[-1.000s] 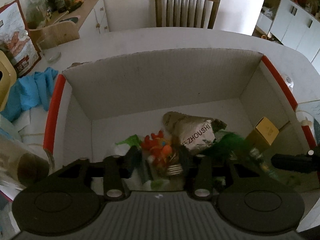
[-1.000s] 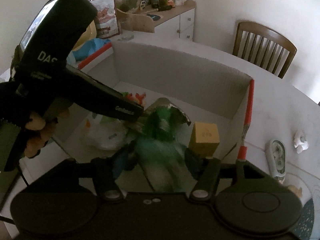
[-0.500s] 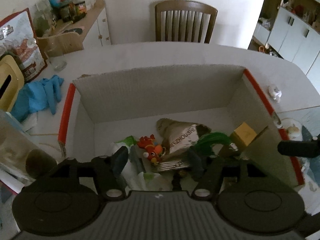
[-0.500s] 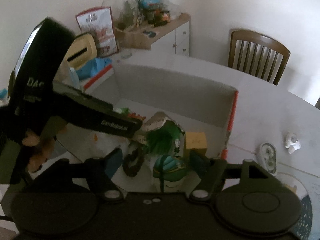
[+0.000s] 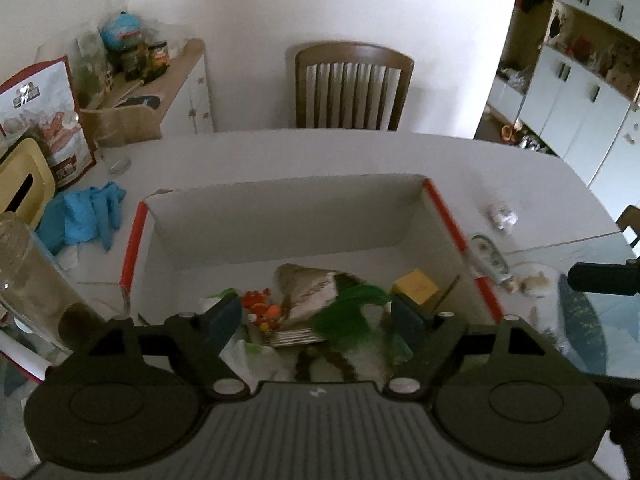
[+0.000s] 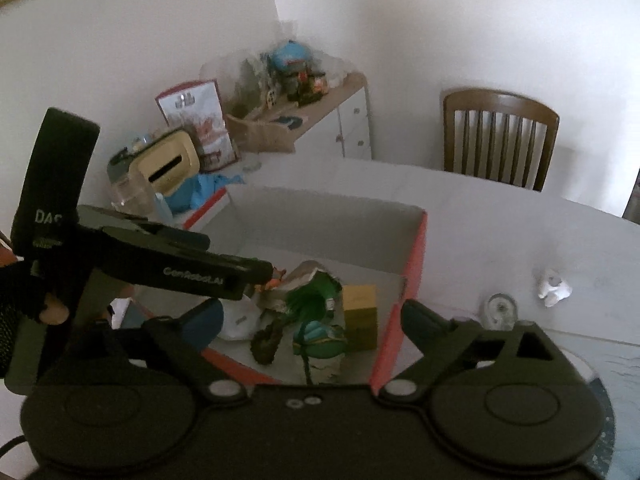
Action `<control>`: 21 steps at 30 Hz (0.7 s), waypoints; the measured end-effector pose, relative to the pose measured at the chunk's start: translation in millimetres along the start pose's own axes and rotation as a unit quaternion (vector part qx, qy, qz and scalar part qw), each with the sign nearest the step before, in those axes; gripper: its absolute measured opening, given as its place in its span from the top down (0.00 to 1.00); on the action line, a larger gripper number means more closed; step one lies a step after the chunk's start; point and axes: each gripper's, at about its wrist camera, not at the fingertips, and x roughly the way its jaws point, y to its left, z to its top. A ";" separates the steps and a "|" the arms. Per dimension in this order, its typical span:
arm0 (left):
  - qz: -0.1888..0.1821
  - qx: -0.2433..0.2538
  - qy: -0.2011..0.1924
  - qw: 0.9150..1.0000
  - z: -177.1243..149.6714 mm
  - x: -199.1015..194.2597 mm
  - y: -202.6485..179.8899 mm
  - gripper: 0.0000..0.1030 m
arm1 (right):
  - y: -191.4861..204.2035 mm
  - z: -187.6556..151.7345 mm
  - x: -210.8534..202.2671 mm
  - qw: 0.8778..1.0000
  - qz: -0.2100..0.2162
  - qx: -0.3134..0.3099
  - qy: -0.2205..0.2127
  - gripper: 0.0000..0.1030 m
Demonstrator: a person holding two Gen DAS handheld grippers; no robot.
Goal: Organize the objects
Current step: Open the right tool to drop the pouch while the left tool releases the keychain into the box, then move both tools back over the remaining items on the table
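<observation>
Left gripper (image 5: 316,320): jaws spreading, nothing pinched, above the box's near end.
Right gripper (image 6: 312,318): jaws spreading wide, empty.
Box (image 5: 288,216): holds the green toy (image 5: 348,312) at 6 o'clock, orange figure (image 5: 262,308) at 7, yellow carton (image 5: 416,286) at 4.
White scrap (image 5: 502,216): on the table at 2 o'clock, unsorted.
Risk: 2 grippers crowd 1 box; a finger could clip the red-edged wall and shift it.

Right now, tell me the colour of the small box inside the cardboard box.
Yellow; the small box shows best in the right wrist view.
</observation>
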 end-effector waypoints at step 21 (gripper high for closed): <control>-0.050 0.039 -0.048 0.997 -8.9 -24.1 -117.6 0.18 | -124.0 -41.1 -87.2 0.997 -0.064 0.029 -0.020 0.01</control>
